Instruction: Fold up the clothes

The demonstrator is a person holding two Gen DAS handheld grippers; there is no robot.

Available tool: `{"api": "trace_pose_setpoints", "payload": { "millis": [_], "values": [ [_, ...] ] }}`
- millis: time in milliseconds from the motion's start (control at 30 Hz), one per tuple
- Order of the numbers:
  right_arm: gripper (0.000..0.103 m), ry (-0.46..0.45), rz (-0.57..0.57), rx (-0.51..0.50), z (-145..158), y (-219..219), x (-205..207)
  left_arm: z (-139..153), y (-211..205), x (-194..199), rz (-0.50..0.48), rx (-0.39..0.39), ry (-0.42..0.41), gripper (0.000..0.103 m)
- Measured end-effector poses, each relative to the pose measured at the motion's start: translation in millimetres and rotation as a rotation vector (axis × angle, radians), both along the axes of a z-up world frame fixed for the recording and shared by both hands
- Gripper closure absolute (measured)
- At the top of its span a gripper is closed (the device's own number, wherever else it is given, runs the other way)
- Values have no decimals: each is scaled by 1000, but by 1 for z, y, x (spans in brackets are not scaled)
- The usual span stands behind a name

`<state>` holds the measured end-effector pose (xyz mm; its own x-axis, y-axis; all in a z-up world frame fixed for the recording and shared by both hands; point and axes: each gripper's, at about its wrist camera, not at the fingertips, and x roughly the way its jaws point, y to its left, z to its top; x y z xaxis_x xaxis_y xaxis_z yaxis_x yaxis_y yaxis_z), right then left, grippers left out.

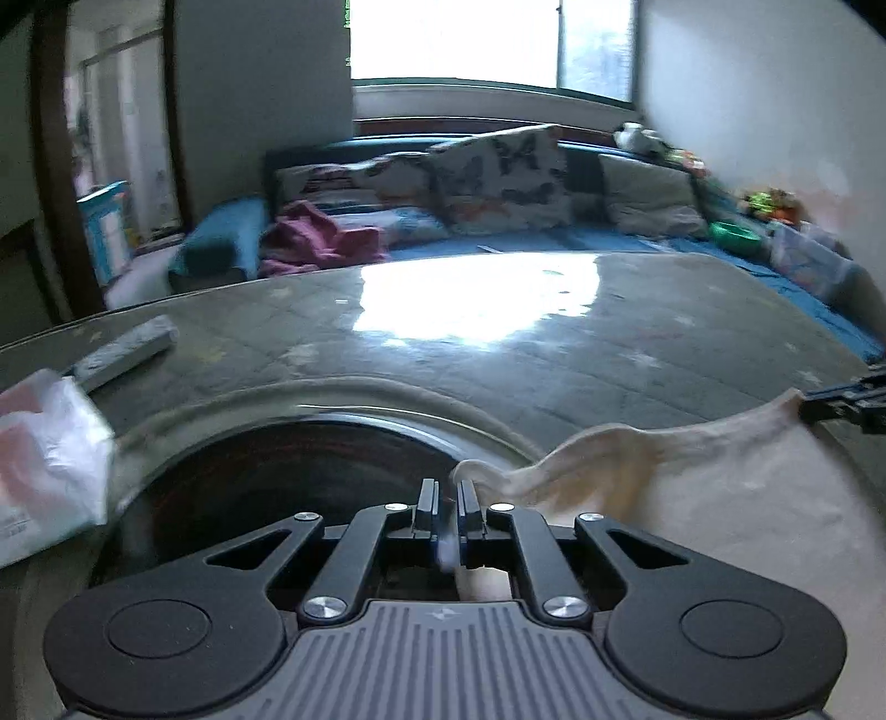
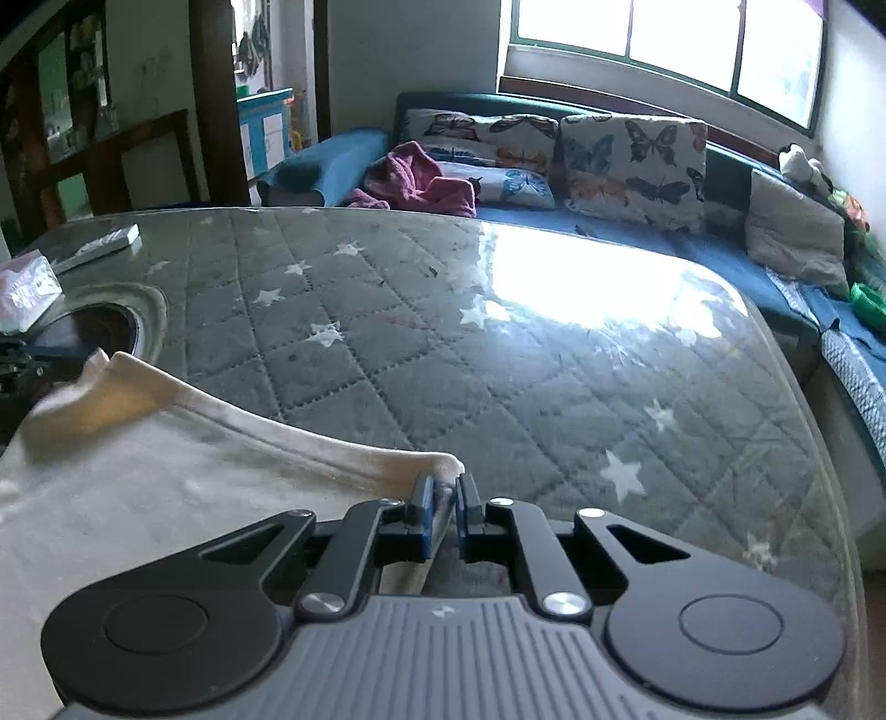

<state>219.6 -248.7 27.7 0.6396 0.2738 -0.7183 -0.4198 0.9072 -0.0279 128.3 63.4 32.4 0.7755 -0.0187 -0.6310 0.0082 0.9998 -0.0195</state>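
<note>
Left wrist view: the left gripper [image 1: 447, 501] is seen with its fingers [image 1: 426, 501] closed on one corner of a cream garment [image 1: 692, 476]. From that corner a hemmed edge is stretched to the right, where it is pinched by the right gripper [image 1: 814, 407] at the frame's edge. The rest of the garment is spread on the bench [image 1: 498, 354] below and to the right. The bench is covered by a grey quilted cloth with white stars under a glossy sheet, in which window glare is reflected. A round dark opening [image 1: 288, 471] is set in the bench just ahead of the left gripper. A white plastic bag [image 1: 50, 471] is lying at the left, touching a flat grey box [image 1: 124, 354], possibly a remote; blur leaves this unclear.

Right wrist view: the right gripper [image 2: 443, 498] is shown with its fingers [image 2: 423, 501] shut on the other corner of the garment [image 2: 138, 498]. The held edge is raised off the bench [image 2: 498, 360] and runs left to the left gripper [image 2: 22, 365]. The bag [image 2: 27, 288] and box [image 2: 105, 241] are noted at far left, well apart from the garment.

Beyond the bench: a blue sofa [image 2: 720, 249], butterfly cushions [image 2: 631, 160], a maroon cloth [image 2: 421, 183] and a window [image 2: 664, 39].
</note>
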Motion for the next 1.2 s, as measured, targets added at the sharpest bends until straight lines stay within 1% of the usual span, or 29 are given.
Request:
{"api": "trace_pose_setpoints", "payload": {
  "millis": [33, 100, 167, 233, 267, 300, 367, 500, 567, 633, 767, 867, 900, 1000, 1067, 1200],
  "values": [
    [93, -5, -1, -3, 1, 1, 0, 2, 2, -1, 13, -5, -3, 95],
    [88, -21, 3, -2, 7, 1, -3, 6, 5, -3, 38, -15, -9, 94],
    [88, -26, 14, 15, 14, -1, -9, 14, -2, -11, -11, -39, -29, 94],
    [86, -16, 35, 31, 19, -2, -15, 15, -14, -16, -81, -45, -28, 94],
    [83, -4, 55, 38, 20, 0, -20, 14, -19, -16, -109, -42, -23, 94],
    [79, 9, 76, 46, 20, 2, -25, 11, -22, -14, -111, -39, -11, 94],
    [77, 30, 119, 52, 21, 7, -36, 4, -28, -9, -114, -33, 13, 94],
    [77, 55, 216, 37, 21, 13, -70, -7, -33, -6, -115, -10, 48, 94],
    [77, 66, 268, 21, 21, 14, -90, -10, -35, -7, -108, 19, 51, 94],
    [77, 70, 309, 4, 21, 15, -111, -11, -36, -11, -100, 31, 52, 94],
    [77, 82, 379, -37, 18, 14, -155, -5, -44, -26, -118, 24, 39, 94],
    [75, 63, 422, -98, 14, 16, -182, 2, -64, -48, -194, 8, 31, 94],
    [72, 54, 428, -124, 12, 17, -189, 2, -73, -58, -228, 5, 27, 94],
    [68, 28, 426, -144, 13, 14, -206, 3, -99, -86, -312, -16, 19, 94],
    [68, 24, 408, -129, 16, 9, -215, 2, -114, -103, -359, -26, 18, 94],
    [68, 10, 342, -95, 25, -8, -229, -4, -143, -131, -429, 17, -13, 94]
  ]
}}
